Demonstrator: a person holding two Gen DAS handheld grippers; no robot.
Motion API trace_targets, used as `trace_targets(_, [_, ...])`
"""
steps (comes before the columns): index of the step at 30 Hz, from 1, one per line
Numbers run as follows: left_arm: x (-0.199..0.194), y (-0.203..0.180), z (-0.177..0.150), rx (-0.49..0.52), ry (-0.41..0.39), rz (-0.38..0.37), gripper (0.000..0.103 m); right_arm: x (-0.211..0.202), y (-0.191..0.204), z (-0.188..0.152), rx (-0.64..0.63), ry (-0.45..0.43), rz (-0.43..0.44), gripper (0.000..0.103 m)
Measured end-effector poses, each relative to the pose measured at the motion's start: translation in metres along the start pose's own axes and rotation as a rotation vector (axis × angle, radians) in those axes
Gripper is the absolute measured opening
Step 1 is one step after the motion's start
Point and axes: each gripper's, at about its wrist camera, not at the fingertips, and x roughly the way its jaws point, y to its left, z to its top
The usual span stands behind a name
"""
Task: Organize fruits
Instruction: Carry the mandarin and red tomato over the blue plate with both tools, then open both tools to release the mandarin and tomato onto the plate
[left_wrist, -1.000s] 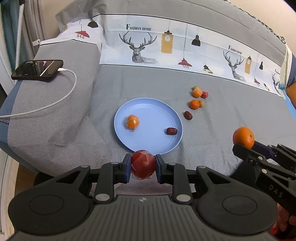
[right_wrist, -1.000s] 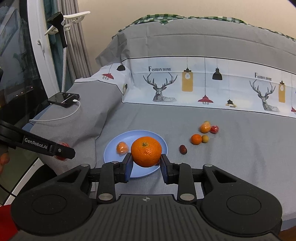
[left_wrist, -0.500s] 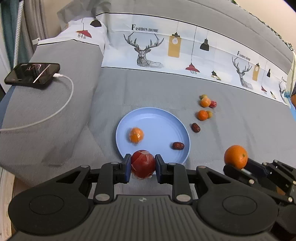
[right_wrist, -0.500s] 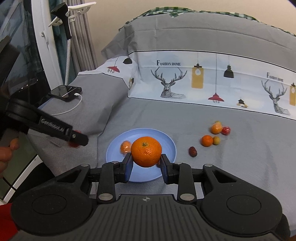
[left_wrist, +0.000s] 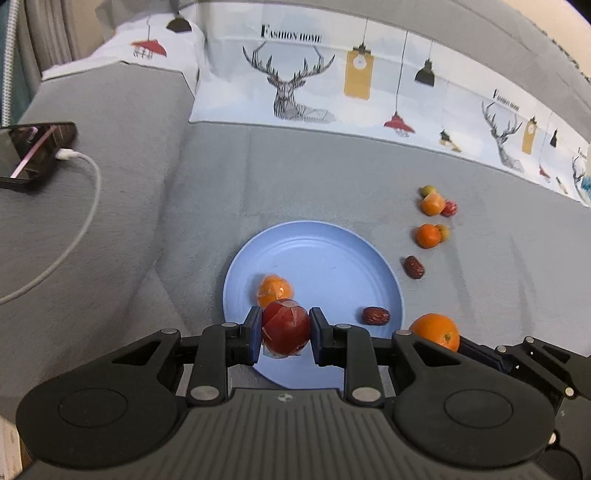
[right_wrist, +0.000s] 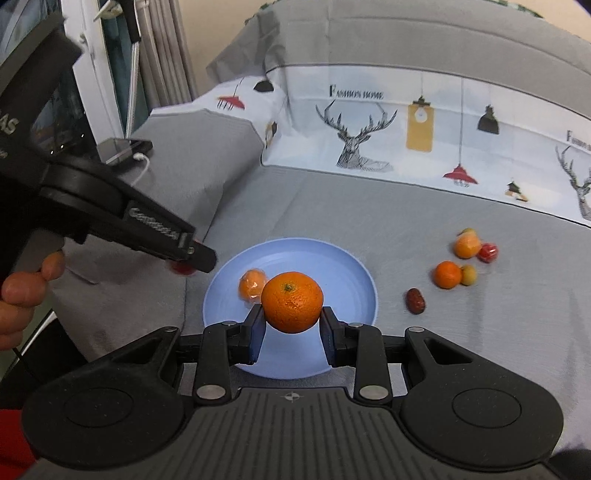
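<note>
Grey bedspread (left_wrist: 332, 173), right view alone shows hand (right_wrist: 22, 291)

The plate (left_wrist: 314, 254) looks like smooth, faintly glossy blue plastic. A matt grey woven cloth (left_wrist: 303, 173) lies under it. At 6 o'clock, the left gripper (left_wrist: 285, 330) is matt black plastic with shiny metal screws; it clamps a red fruit (left_wrist: 286, 326) in crinkly clear film. The orange (right_wrist: 292, 302) has pebbled, slightly shiny peel. At 9 o'clock, the phone (left_wrist: 35, 147) shows glossy glass.

Home bedroom, bed (left_wrist: 332, 177) with deer-print sheet, charging phone (left_wrist: 35, 153)
</note>
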Motion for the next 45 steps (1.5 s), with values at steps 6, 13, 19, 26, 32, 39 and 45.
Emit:
trace_targets(6, [0.039,0.001,0.009,0.024,0.042,0.029,0.029,0.038,-0.005,0.000,-0.019,0.067,0.004,0.034])
trace_targets(13, [0.078,-0.001,0.014,0.065,0.070,0.068,0.029,0.074,-0.012,-0.001,-0.040,0.140,0.007,0.034])
trace_targets(19, [0.094,-0.004,0.018,0.091,0.069,0.083,0.030,0.091,-0.007,0.000,-0.066,0.164,0.014,0.034])
trace_targets(26, [0.073,-0.004,0.022,0.077,-0.023,0.068,0.102,0.089,-0.006,0.009,-0.077,0.132,0.036,0.085])
trace_targets(32, [0.035,-0.005,0.009,0.093,-0.021,0.066,0.102,0.050,0.001,0.010,-0.059,0.108,0.019,0.098])
trace_targets(39, [-0.017,0.003,-0.029,0.020,-0.022,0.084,0.103,-0.006,0.013,-0.005,-0.013,0.087,0.020,0.100])
trace_targets(45, [-0.049,0.003,-0.054,-0.009,-0.050,0.102,0.103,-0.044,0.026,-0.013,-0.049,0.027,0.009,0.102])
